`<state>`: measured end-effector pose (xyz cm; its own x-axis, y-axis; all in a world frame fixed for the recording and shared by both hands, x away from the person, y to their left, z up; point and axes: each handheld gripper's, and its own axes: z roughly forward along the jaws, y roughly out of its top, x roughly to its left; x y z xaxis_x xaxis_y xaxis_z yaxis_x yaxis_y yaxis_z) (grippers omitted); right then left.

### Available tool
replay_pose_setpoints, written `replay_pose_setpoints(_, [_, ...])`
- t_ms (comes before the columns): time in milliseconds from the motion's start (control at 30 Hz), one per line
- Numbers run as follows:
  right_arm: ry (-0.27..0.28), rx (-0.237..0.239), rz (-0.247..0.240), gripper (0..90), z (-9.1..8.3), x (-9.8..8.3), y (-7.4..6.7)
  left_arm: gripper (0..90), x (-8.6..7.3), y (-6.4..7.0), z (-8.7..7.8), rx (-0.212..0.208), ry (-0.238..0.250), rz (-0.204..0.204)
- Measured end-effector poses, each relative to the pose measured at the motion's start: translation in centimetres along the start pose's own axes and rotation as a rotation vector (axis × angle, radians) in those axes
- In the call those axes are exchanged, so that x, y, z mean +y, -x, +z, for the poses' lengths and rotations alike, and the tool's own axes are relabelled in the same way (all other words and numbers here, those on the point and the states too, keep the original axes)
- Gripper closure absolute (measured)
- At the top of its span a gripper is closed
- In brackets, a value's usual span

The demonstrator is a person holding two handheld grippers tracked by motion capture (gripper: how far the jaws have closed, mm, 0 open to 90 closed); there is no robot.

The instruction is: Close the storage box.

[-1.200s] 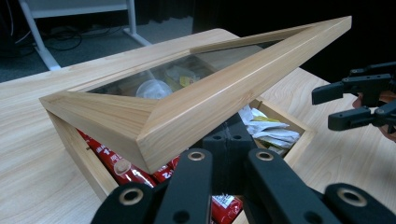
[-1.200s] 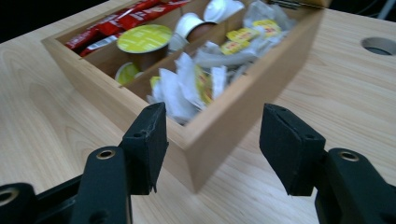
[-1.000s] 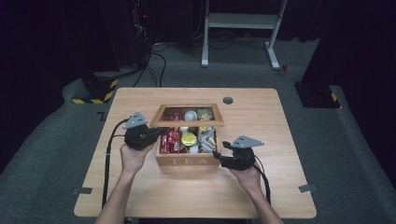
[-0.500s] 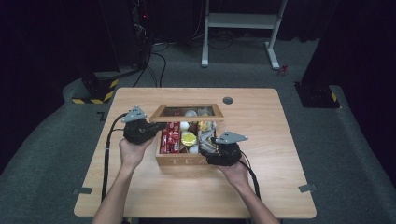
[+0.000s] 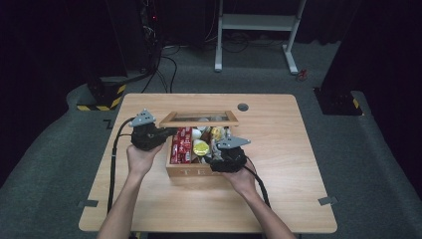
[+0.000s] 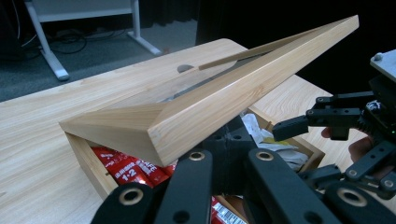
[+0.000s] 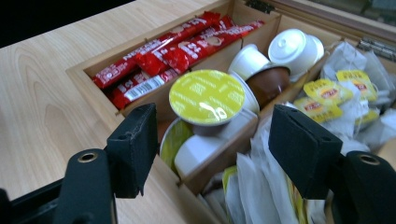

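A: What lay on the surface (image 5: 278, 189)?

B: A wooden box (image 5: 191, 172), just nearer the person than the middle, with "TEA" cut into its near wall. Bare wood ran wide on both sides and toward the person, and a round grommet (image 5: 243, 107) sat near the far edge.

A: And the lid (image 6: 219, 100)?

B: Raised on its far hinges, a wooden frame around a pane, tilted up over the far compartments.

A: Where was the left claw (image 5: 166, 133)?

B: At the box's left side, level, the hand (image 5: 142, 158) behind it and its cable trailing toward the person. Its jaws were clenched and sat under the lid's left edge; I could not tell whether they pressed on the frame.

A: The right claw (image 7: 217, 140)?

B: Released, jaws wide apart, hovering over the box's near right corner with nothing between the pads. The right hand (image 5: 243, 180) held it from the near side.

A: What was inside?

B: Red sachets (image 7: 177, 51) in the left compartment, one printed "Nescafe". In the middle, pods: one with a yellow foil top (image 7: 207, 96) straight ahead of the right claw, white ones (image 7: 292, 46) and a brown one (image 7: 268, 81) beyond. On the right, paper tea bags (image 7: 341, 88) with yellow tags, the tags' writing too small to read.
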<state>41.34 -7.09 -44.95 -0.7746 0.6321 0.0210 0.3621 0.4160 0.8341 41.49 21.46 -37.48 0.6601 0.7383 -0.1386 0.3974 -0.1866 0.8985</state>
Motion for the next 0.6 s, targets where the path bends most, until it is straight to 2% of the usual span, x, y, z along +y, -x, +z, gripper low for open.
replay_pose_setpoints(200, [-0.018, -0.017, 0.008, 31.3, 1.2, 0.4, -0.2, 90.0, 0.1, -0.2, 0.0, -0.002, 0.004, 0.003])
replay_pose_setpoints(267, [-0.023, -0.024, 0.002, 30.5, 1.6, 0.7, -0.4, 90.0, 0.2, -0.2, 0.1, -0.006, 0.007, -0.008])
replay_pose_setpoints(500, [-0.043, -0.031, -0.011, 28.6, 3.2, 1.5, -1.0, 90.0, 0.4, -0.3, 0.2, -0.002, 0.005, -0.003])
replay_pose_setpoints(600, [-0.058, -0.032, 0.002, 28.5, 3.8, 1.4, -0.9, 90.0, 0.6, -0.3, 0.2, 0.001, 0.003, -0.005])
